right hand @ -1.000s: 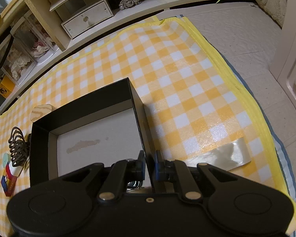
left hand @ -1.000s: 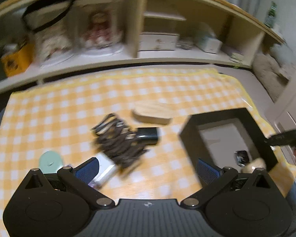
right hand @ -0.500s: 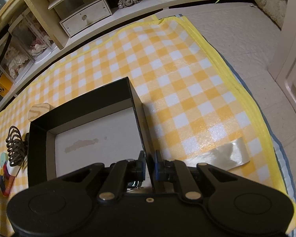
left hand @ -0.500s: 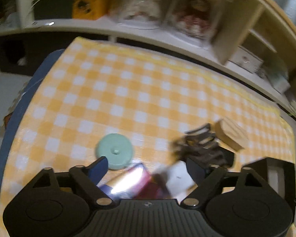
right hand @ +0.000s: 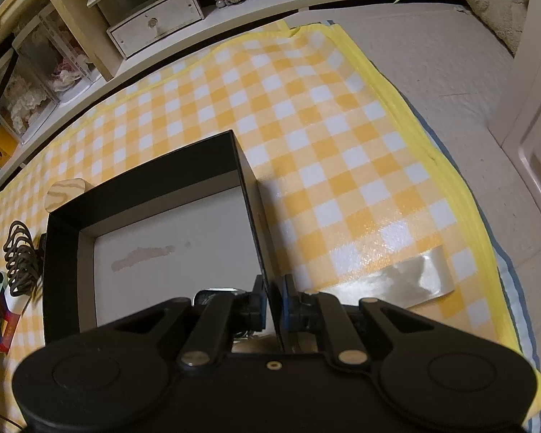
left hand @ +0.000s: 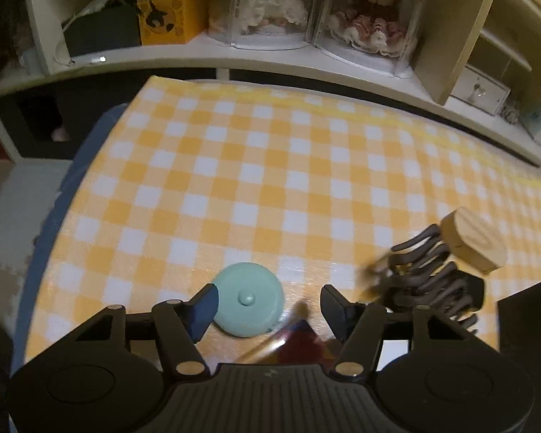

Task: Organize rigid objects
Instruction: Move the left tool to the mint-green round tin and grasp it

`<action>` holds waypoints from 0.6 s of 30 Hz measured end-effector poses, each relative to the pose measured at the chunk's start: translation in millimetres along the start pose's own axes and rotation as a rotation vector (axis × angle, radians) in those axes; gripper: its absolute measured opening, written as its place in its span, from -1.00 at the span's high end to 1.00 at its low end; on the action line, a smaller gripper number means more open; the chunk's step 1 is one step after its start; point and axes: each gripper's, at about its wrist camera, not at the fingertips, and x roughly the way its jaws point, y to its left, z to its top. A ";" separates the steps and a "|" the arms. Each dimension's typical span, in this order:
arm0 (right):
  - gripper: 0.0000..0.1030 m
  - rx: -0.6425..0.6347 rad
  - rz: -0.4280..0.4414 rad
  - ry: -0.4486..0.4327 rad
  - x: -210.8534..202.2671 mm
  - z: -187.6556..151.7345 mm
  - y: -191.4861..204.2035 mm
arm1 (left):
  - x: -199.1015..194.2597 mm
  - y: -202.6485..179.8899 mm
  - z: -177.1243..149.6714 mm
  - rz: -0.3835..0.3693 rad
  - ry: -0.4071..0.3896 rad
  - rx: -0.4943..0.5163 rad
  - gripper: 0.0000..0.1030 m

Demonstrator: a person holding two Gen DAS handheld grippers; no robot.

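Closing around the teal round lid (left hand: 248,300), the left gripper (left hand: 267,308) has its left pad at the lid's edge and its right pad still clear of it. A red-and-blue card (left hand: 299,339) lies blurred at the gripper's six o'clock, a dark wavy rack (left hand: 425,281) at three o'clock, a wooden oval block (left hand: 472,240) at two. The right gripper (right hand: 272,305) is pressed together on the right wall of the black box (right hand: 247,180). Writing on the yellow carton (left hand: 169,18) at eleven o'clock is too blurred to read.
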 end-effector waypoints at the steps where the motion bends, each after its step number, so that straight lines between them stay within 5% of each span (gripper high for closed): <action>1: 0.83 -0.001 -0.002 0.001 0.8 0.7 0.6 | 1.9 0.9 -0.4 0.016 0.011 0.003 -0.19; 5: 0.83 -0.013 -0.012 0.007 2.0 0.8 2.1 | 8.0 12.3 -1.0 -0.018 0.042 -0.057 -0.17; 11: 0.84 -0.017 -0.016 0.010 3.1 0.4 2.6 | 9.5 3.2 -2.8 -0.019 0.026 0.001 0.04; 18: 0.86 -0.033 -0.024 0.005 3.7 -0.1 3.3 | 6.7 0.3 -3.0 -0.014 0.004 0.014 0.05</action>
